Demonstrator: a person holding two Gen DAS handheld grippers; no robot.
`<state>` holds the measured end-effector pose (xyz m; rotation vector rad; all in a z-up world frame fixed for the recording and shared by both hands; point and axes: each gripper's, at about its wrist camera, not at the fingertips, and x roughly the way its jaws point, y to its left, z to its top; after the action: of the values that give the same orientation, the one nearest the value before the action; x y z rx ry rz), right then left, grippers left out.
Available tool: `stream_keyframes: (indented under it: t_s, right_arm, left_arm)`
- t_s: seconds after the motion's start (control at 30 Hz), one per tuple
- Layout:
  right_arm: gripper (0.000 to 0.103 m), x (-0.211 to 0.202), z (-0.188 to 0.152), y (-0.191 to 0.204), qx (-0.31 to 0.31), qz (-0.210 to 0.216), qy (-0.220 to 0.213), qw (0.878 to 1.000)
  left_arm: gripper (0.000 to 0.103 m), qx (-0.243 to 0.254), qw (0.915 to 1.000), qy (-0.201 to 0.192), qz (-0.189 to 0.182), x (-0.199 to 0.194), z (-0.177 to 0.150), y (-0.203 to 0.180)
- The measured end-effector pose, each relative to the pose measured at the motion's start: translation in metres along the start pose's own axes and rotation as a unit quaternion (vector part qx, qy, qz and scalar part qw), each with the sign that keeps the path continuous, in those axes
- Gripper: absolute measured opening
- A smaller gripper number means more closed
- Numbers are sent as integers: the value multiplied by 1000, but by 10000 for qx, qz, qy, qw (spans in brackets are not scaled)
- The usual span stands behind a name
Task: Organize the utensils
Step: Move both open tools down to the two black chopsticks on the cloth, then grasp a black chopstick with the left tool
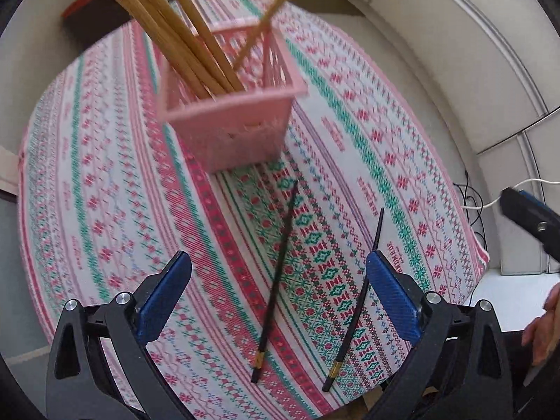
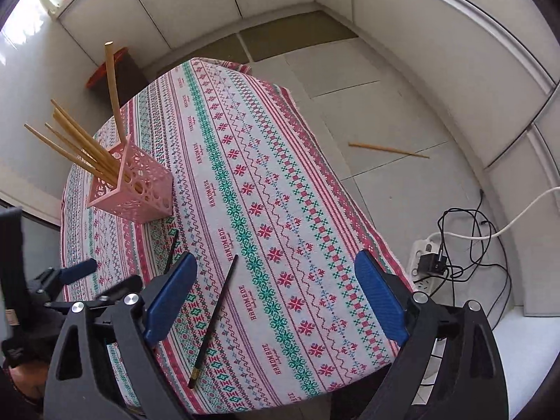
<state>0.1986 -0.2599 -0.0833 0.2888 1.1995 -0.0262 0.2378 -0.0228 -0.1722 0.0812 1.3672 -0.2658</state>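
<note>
A pink perforated holder (image 1: pixel 241 119) (image 2: pixel 134 187) stands on the patterned tablecloth (image 1: pixel 105 189) (image 2: pixel 280 192) and holds several wooden chopsticks (image 1: pixel 168 21) (image 2: pixel 78 148). Two black chopsticks lie flat on the cloth near the front edge: one (image 1: pixel 278 276) (image 2: pixel 171 250) between my left gripper's fingers, the other (image 1: pixel 357 301) (image 2: pixel 214 318) beside its right finger. My left gripper (image 1: pixel 276 266) is open and empty above them; it also shows in the right wrist view (image 2: pixel 78 269). My right gripper (image 2: pixel 276 273) is open and empty over the cloth, its finger (image 1: pixel 528 215) at the right edge of the left wrist view.
One wooden chopstick (image 2: pixel 386 149) lies on the tiled floor right of the table. A power strip (image 2: pixel 425 257) with black and white cables sits on the floor by the table's right corner. A red-lidded dark box (image 2: pixel 112 66) stands behind the table. White cabinets line the walls.
</note>
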Motion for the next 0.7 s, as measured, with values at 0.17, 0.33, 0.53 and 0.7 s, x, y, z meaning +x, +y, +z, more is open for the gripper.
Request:
stream_keyframes:
  t_s: [0.17, 0.33, 0.53, 0.7]
  right_arm:
    - [89, 5, 5, -11, 190, 25, 76, 9998]
    - [89, 12, 7, -21, 425, 166, 253, 9986]
    - [89, 22, 8, -35, 848, 460, 543, 9938]
    - [89, 29, 7, -40, 1064, 571, 698, 9902]
  left_arm:
    - [93, 92, 9996, 249, 133, 33, 2, -12]
    - [91, 89, 9995, 228, 185, 49, 10, -23]
    - [79, 113, 9991, 260, 306, 67, 21, -27]
    - [75, 302, 9985, 152, 440, 69, 22, -35]
